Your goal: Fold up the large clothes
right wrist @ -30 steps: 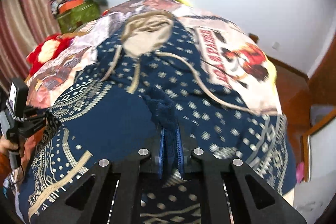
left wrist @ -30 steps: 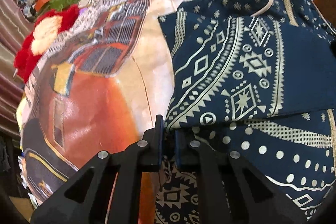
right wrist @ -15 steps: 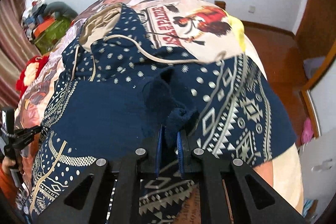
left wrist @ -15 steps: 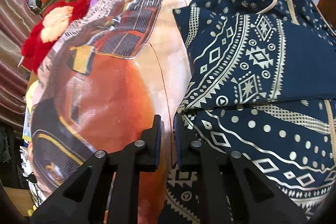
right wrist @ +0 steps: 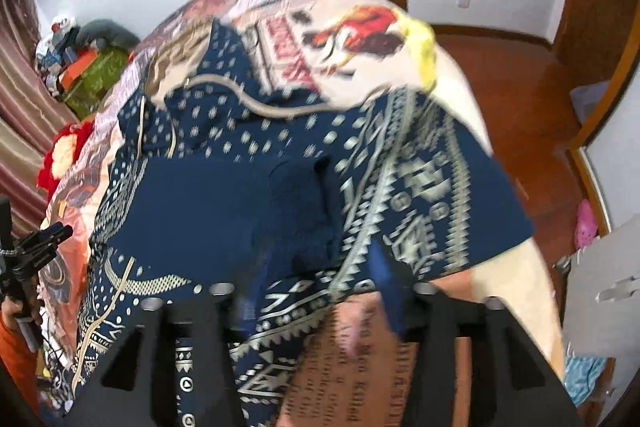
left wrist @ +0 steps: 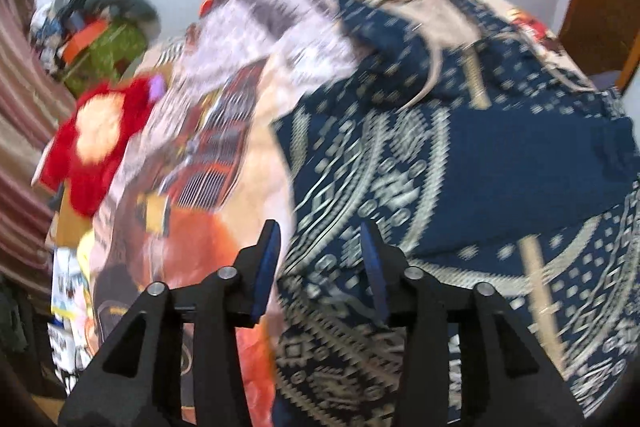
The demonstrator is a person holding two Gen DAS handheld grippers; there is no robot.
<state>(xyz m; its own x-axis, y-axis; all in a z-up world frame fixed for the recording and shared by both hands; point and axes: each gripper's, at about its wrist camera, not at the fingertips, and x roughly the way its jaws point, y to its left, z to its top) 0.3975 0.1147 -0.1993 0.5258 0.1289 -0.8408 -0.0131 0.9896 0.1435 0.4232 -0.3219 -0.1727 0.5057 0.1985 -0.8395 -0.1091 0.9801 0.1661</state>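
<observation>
Both of your hand-held grippers have just let go. The left hand-held gripper [left wrist: 320, 259] and the right hand-held gripper [right wrist: 320, 287] now stand apart, holding nothing. The hoodie [right wrist: 248, 211] lies on the bed [right wrist: 516, 275] in the frame centre, sleeves folded in — next comes the body fold.

Only blurred print on the bedsheet [right wrist: 352, 359], perhaps "Killed"; nothing else legible.

Soft daylight, motion blur, fisheye warping
</observation>
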